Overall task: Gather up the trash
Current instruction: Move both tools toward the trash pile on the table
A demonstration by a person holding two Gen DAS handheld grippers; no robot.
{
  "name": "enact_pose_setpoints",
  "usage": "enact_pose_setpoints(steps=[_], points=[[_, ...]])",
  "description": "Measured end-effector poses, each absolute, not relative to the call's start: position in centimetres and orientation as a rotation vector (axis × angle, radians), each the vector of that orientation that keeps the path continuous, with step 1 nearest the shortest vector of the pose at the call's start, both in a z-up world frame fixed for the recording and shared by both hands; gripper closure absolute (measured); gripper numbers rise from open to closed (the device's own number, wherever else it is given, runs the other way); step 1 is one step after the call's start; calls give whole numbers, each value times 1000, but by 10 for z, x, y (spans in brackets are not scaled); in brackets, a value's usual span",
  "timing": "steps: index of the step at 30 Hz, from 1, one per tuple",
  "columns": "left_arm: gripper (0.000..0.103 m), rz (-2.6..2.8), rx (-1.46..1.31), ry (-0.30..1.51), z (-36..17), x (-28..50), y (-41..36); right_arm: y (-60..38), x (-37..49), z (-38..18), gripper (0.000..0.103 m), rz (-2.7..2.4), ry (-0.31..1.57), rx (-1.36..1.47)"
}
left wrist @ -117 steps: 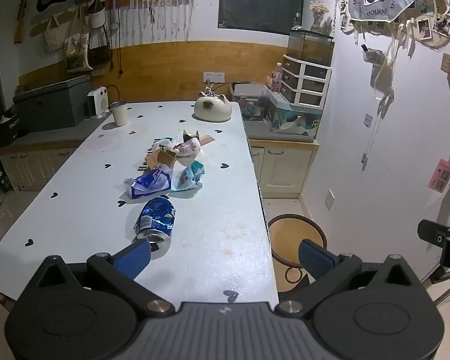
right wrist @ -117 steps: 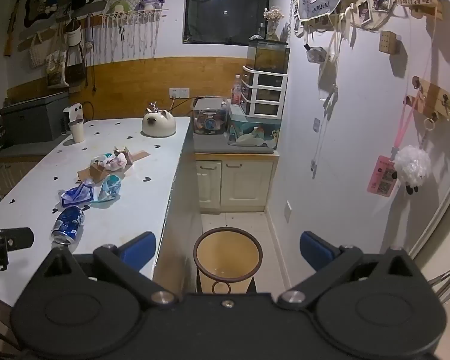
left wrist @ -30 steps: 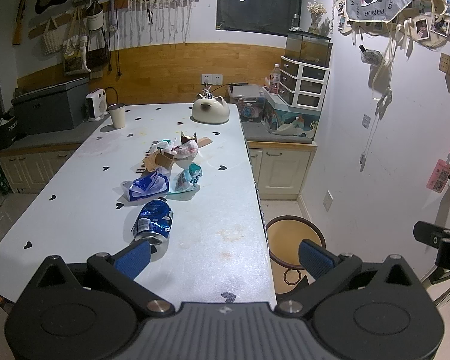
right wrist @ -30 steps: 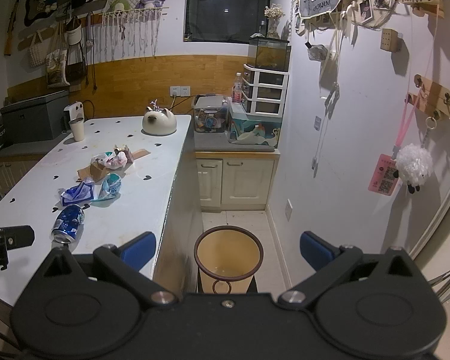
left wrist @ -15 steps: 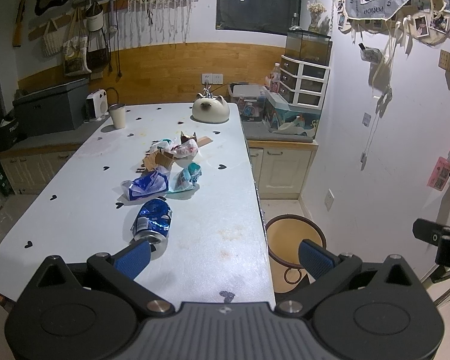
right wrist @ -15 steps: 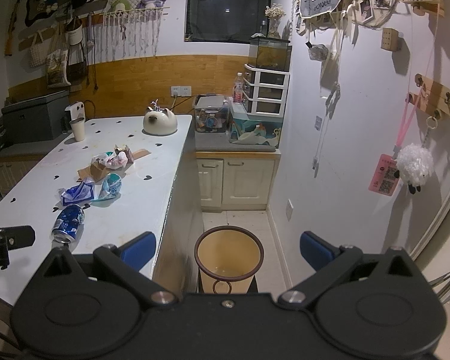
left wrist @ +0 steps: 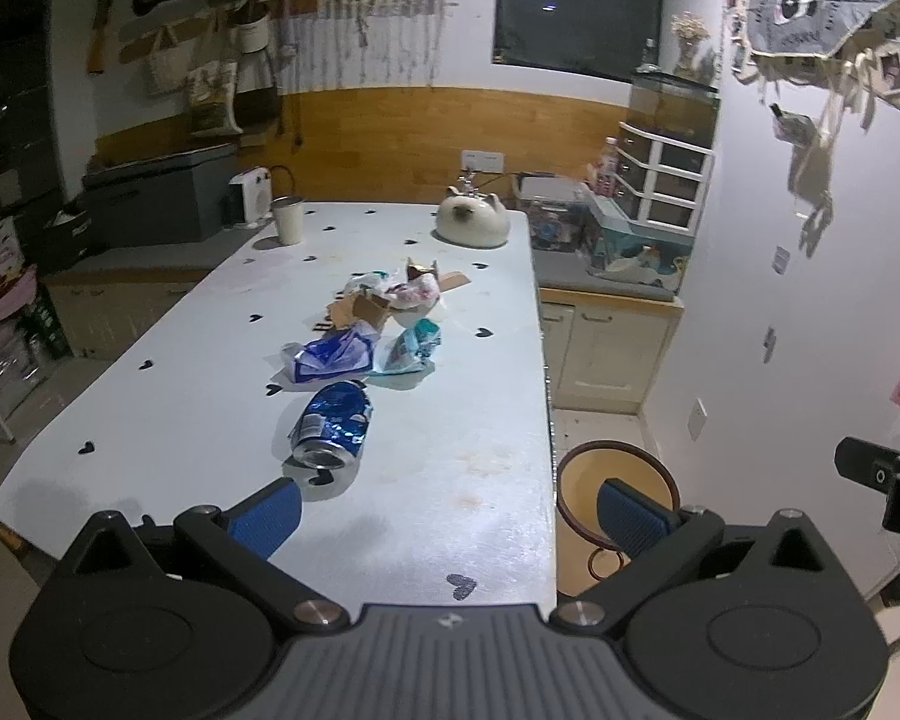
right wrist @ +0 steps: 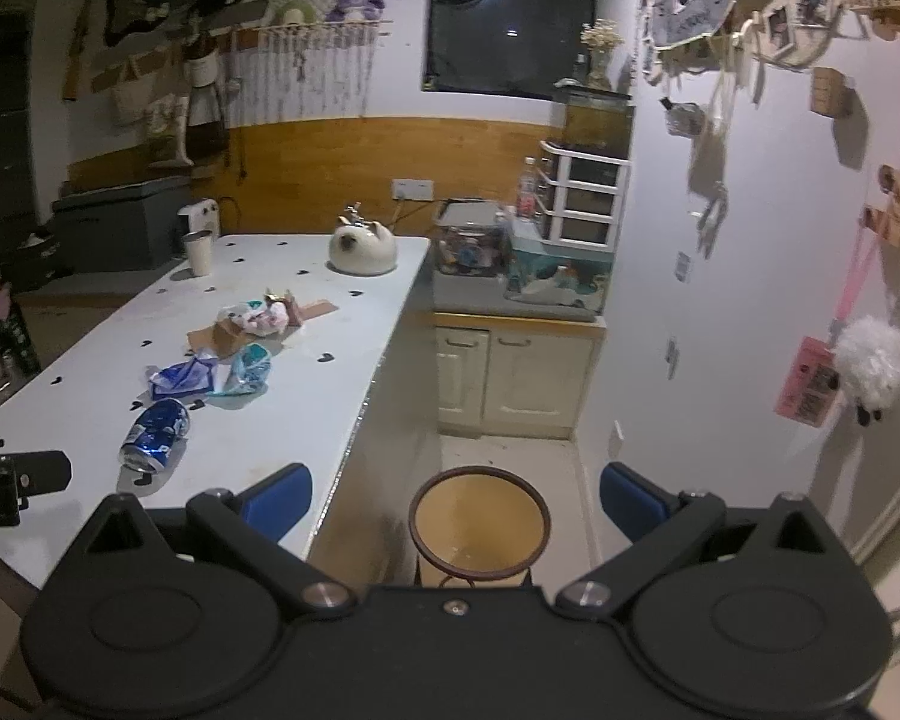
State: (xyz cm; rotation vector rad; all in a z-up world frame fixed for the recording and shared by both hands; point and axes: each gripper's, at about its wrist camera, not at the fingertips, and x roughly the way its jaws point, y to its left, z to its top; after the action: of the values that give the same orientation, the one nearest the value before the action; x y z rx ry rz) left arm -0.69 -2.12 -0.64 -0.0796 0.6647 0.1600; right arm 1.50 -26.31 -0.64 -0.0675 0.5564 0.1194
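A crushed blue can (left wrist: 332,423) lies on the white table (left wrist: 462,420), just beyond my left gripper's left finger. Behind it lie a blue wrapper (left wrist: 329,354), a teal wrapper (left wrist: 413,348) and a heap of cardboard and plastic scraps (left wrist: 390,294). My left gripper (left wrist: 447,513) is open and empty over the table's near end. My right gripper (right wrist: 456,498) is open and empty above the round yellow bin (right wrist: 479,525) on the floor. The can (right wrist: 155,433) and wrappers (right wrist: 210,373) show at left in the right wrist view. The bin (left wrist: 594,480) stands right of the table.
A white cat-shaped pot (left wrist: 473,222) and a cup (left wrist: 286,219) stand at the table's far end. A low cabinet (right wrist: 513,372) with boxes and drawers fills the back corner. A wall with hanging items (right wrist: 810,300) bounds the right side.
Both grippers stay open and almost still; the left view has drifted only slightly. Nothing on the table has moved.
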Motion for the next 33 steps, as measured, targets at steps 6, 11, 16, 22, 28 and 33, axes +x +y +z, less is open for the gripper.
enact_pose_setpoints(steps=[6, 11, 16, 22, 28, 33], points=[[0, 229, -112, 664, -9, 5, -3, -258, 38, -9, 0, 184, 561, -65], [0, 259, -128, 667, -15, 27, 25, -242, 67, -15, 0, 222, 569, -61], [0, 256, -136, 679, -17, 65, 60, -216, 99, -22, 0, 235, 568, -42], [0, 222, -104, 691, -16, 118, 113, -174, 143, -26, 0, 232, 586, 13], [0, 157, -71, 724, -25, 184, 167, -123, 191, -38, 0, 180, 604, 54], [0, 119, -65, 767, -39, 239, 199, -86, 238, -52, 0, 128, 626, 38]])
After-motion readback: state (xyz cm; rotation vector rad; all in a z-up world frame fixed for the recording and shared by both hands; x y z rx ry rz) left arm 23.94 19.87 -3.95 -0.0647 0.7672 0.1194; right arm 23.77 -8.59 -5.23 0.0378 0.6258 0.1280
